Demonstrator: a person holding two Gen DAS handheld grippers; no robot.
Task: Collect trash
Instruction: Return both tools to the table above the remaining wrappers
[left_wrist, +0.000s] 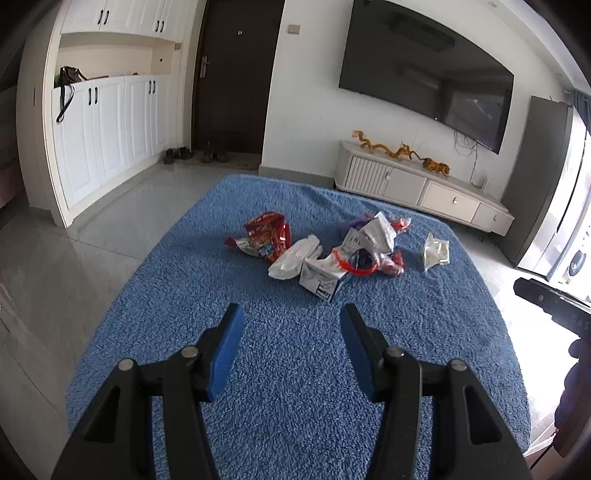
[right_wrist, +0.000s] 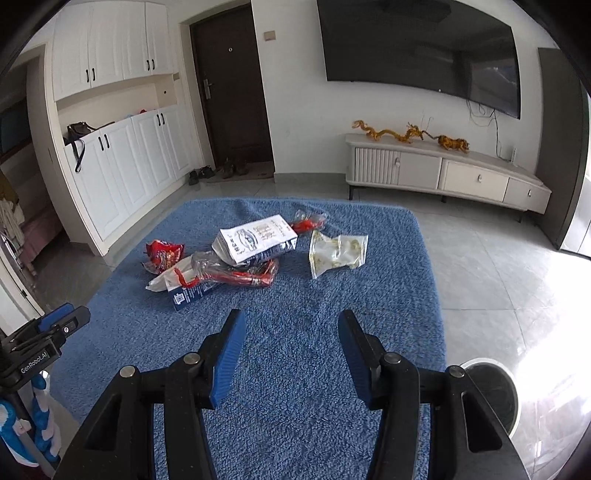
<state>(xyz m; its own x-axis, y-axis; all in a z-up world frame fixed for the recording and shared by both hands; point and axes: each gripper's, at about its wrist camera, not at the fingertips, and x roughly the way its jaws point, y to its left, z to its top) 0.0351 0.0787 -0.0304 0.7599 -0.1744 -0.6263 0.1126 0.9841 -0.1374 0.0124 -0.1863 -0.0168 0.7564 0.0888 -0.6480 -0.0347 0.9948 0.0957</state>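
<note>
Trash lies in a loose pile on a blue shaggy cloth (left_wrist: 288, 369) (right_wrist: 295, 369). It holds a red snack bag (left_wrist: 267, 232) (right_wrist: 162, 253), a white plastic bag (left_wrist: 293, 254), a white and blue carton (left_wrist: 321, 277), a white printed pouch (right_wrist: 256, 238), red-and-clear wrappers (right_wrist: 240, 275), and a clear bag with pale bits (left_wrist: 436, 251) (right_wrist: 338, 251) off to the right. My left gripper (left_wrist: 291, 314) is open and empty, short of the pile. My right gripper (right_wrist: 291, 317) is open and empty, short of the pile.
A round bin (right_wrist: 495, 391) stands on the floor at the cloth's right edge. The left gripper's body (right_wrist: 44, 339) shows at the left of the right wrist view. A TV cabinet (right_wrist: 443, 170), white cupboards (left_wrist: 107, 133) and a dark door (left_wrist: 236, 74) line the far walls.
</note>
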